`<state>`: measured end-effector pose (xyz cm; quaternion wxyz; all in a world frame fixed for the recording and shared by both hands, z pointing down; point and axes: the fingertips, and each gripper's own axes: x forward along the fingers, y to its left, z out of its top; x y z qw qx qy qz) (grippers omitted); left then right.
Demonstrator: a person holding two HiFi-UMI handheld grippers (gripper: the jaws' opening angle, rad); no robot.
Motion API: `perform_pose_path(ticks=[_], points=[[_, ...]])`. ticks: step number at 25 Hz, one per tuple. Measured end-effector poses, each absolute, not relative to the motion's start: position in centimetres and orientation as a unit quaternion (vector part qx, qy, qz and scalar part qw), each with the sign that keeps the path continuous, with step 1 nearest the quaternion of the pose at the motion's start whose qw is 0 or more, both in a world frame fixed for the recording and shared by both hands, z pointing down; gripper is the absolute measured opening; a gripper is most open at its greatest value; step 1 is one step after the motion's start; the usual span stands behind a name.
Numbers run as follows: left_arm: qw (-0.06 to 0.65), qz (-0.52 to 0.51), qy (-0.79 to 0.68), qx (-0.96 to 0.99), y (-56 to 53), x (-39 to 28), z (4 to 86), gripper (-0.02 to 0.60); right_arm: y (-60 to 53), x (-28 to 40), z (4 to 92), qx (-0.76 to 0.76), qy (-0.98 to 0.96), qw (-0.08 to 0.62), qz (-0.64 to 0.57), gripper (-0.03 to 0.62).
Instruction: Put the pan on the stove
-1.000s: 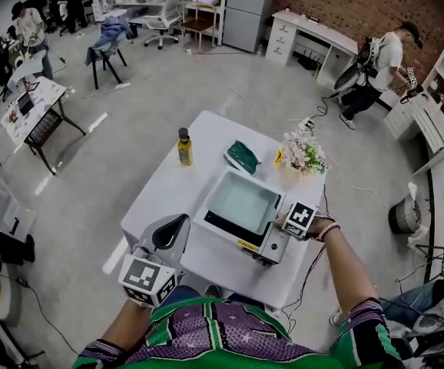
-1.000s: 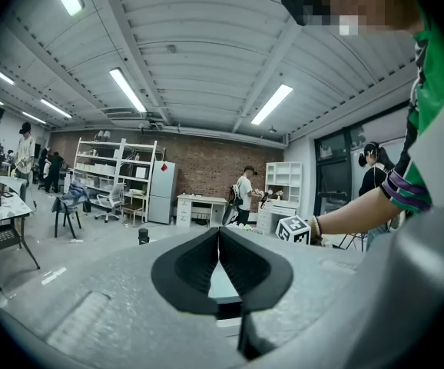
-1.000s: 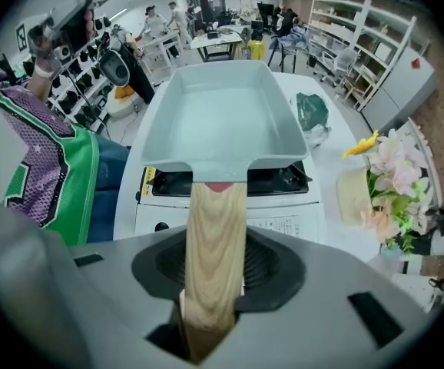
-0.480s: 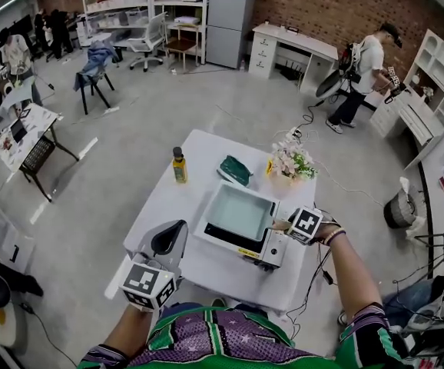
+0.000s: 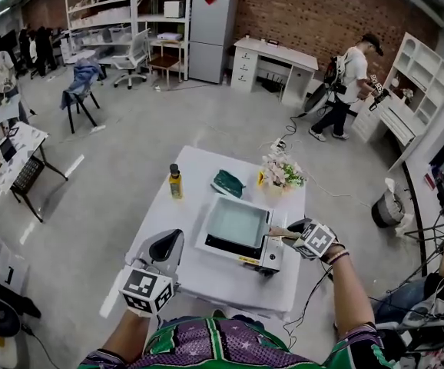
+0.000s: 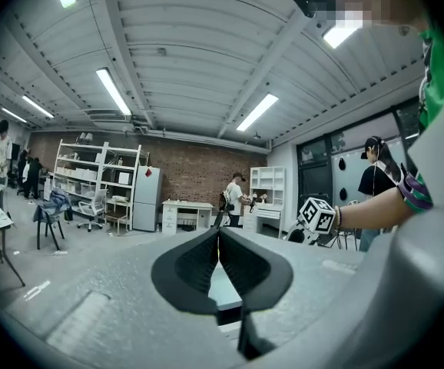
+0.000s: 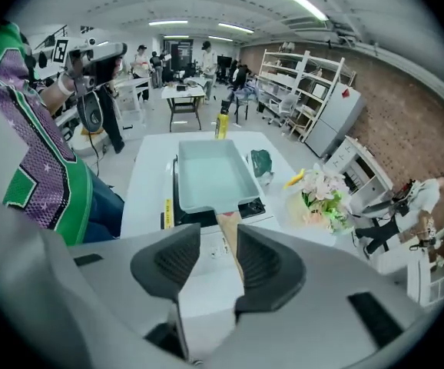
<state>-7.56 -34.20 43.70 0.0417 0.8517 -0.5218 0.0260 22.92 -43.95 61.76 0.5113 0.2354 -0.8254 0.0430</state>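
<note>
The rectangular pale-green pan (image 5: 237,223) is sitting on the boxy stove (image 5: 241,255) near the white table's (image 5: 168,210) front edge. The right gripper's (image 7: 218,243) ribbed jaws are standing wide around the pan's wooden handle (image 7: 228,229), while the left gripper's (image 6: 219,246) are pressing together, empty.

Head view looks steeply down from high above. Both gripper views sit low and close, facing the pan (image 5: 237,221).

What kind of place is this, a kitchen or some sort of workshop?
Most likely an open lab or workshop, not a real kitchen: a brick wall, metal shelving and office desks, with a pan on a portable stove on a lone white table.
</note>
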Motion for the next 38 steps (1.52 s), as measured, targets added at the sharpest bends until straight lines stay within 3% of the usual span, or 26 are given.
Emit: perform_pose_path(ticks=[20,38], points=[[0.054,0.030,-0.487,0.871,-30.3,-12.3,43.3,0.018,-34.5,14.4,54.3,0.387,-0.882,0.234,0.135,0.123],[0.043,0.028,-0.437,0.898,-26.6,-16.0,43.6,0.018,-26.4,10.8,50.1,0.564,-0.804,0.168,0.088,0.107]])
